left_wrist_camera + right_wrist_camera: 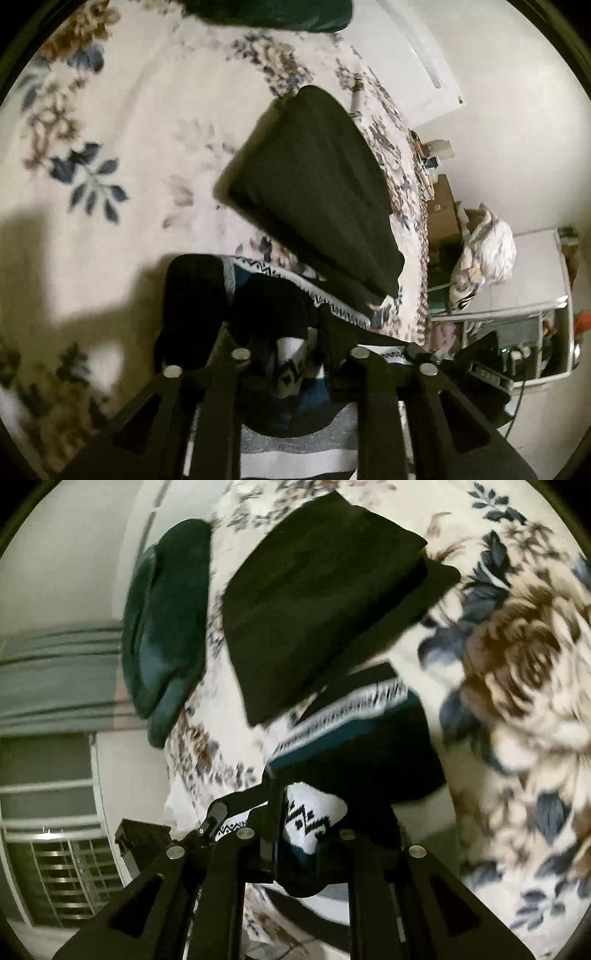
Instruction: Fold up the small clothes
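Holding one patterned knit garment [354, 716] above the floral bed [122, 122]: left claw [273, 306] and right claw [314, 805] each clenched on an edge. Soft, light, limp; best gripped at corners.

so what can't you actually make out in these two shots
- Left wrist view: the left hand-held gripper and its linkage hide most of the patterned garment.
- Right wrist view: the right hand-held gripper hides where it grips the same garment.
- Right wrist view: motion blurs the flowered bedspread.
- Left wrist view: the top edge cuts off the dark green cloth.
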### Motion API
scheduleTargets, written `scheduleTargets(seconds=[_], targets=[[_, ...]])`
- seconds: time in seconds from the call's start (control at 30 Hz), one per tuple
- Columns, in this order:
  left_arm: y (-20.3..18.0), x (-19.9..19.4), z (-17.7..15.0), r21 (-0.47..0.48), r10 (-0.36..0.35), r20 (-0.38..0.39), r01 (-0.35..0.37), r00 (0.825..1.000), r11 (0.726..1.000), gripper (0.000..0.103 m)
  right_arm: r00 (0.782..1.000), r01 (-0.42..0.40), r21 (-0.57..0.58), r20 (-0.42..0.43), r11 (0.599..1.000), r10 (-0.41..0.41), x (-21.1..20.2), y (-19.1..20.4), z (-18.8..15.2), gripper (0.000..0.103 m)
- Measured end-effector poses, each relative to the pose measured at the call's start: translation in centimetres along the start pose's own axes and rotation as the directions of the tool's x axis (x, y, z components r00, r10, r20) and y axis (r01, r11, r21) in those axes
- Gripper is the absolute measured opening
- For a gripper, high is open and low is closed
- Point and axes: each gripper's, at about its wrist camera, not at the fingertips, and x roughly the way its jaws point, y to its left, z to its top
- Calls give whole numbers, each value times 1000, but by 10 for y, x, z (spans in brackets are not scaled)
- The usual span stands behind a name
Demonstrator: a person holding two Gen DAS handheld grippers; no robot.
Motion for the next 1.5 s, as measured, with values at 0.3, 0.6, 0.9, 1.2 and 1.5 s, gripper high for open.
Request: scheduleTargets(seconds=[0.3,0.6,0.9,1.2,1.5], targets=[[42,11,9,-265,-197,-17,185,980,946,32,998,-27,34,58,999,25,3,-4,24,63],[59,2,25,-443,-373,122,387,920,809,37,998,50,-23,29,998,-49,7,-13,2,63],[46,-63,3,-144,-61,137,81,989,986,38,988,152,-110,42,982,-148,-10,-22,-11,69],[65,-85,-143,-159,149,68,-137,986,978,38,952,250,-282,-104,926,-288,-6,-52,-28,92],[88,-89,-222,-395,44,170,27,984,918,56,936,110,-250,-300,962,-185,43,-81,20,94]])
